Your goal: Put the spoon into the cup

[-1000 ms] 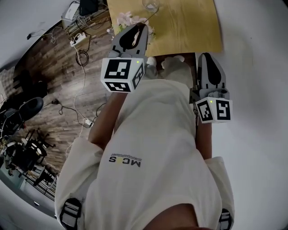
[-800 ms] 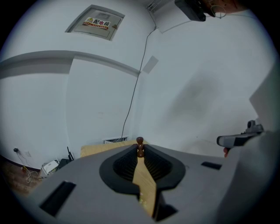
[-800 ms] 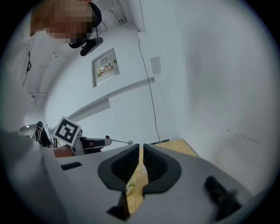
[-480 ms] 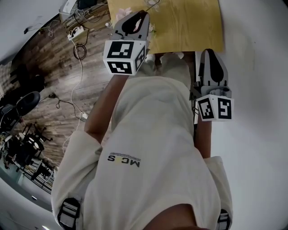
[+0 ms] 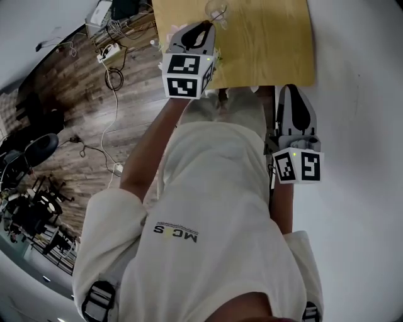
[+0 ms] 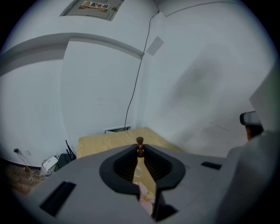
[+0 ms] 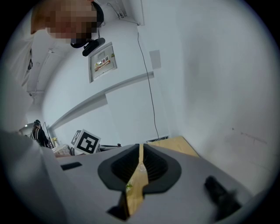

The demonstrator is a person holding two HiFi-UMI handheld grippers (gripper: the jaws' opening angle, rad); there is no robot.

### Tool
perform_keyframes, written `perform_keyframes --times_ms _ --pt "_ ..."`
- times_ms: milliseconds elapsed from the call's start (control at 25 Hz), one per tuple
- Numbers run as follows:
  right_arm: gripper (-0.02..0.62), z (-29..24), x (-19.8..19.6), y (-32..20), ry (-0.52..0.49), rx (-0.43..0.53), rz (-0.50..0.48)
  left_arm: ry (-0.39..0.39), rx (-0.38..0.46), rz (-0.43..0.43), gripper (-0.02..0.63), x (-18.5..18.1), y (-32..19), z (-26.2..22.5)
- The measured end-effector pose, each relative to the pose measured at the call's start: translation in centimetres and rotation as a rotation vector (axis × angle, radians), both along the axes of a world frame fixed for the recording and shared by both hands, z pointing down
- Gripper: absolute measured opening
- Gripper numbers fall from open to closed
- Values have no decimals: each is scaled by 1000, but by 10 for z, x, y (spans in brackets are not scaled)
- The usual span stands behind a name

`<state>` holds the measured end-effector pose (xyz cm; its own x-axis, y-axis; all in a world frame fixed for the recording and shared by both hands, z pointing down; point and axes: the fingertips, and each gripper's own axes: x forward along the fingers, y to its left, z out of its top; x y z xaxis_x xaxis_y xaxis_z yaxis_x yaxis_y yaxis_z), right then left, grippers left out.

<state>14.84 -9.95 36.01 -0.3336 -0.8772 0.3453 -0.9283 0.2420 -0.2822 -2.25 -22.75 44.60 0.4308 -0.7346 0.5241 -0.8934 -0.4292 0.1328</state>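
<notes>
- The dark plank floor (image 5: pixel 75 126), strewn with cables, fills the left of the head view.
- The person's cream T-shirt (image 5: pixel 214 207) takes up the middle.
- The pale yellow wooden table (image 5: pixel 271 44) stands ahead, against a white wall.
- The left gripper (image 5: pixel 201 28) reaches over the table's near left part. Its jaws are clenched on the spoon's handle.
- The right gripper (image 5: pixel 291 91) hangs off the table's near right corner. Its jaws are pressed together at the tips with nothing between them.
- The clear glass cup (image 5: pixel 216 9) stands on the table just beyond the left gripper's tips.
- Of the brown wooden spoon (image 6: pixel 140 145), only a knobbed end shows, poking out above the left gripper's fingertips.
</notes>
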Motion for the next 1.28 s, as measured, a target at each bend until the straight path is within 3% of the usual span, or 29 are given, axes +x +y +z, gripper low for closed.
perform_keyframes --times_ms 240,680,1080,1280 --pt "41 2 -4 1 -4 -8 8 -24 -71 -14 52 -5 -9 28" --pt "41 7 0 2 -2 -22 29 -193 -192 48 52 -3 -11 77" --pt "41 9 4 5 1 -30 33 -230 -210 58 55 -5 -15 91" --pt "41 7 4 6 1 -22 39 -208 -205 68 115 -2 -13 85"
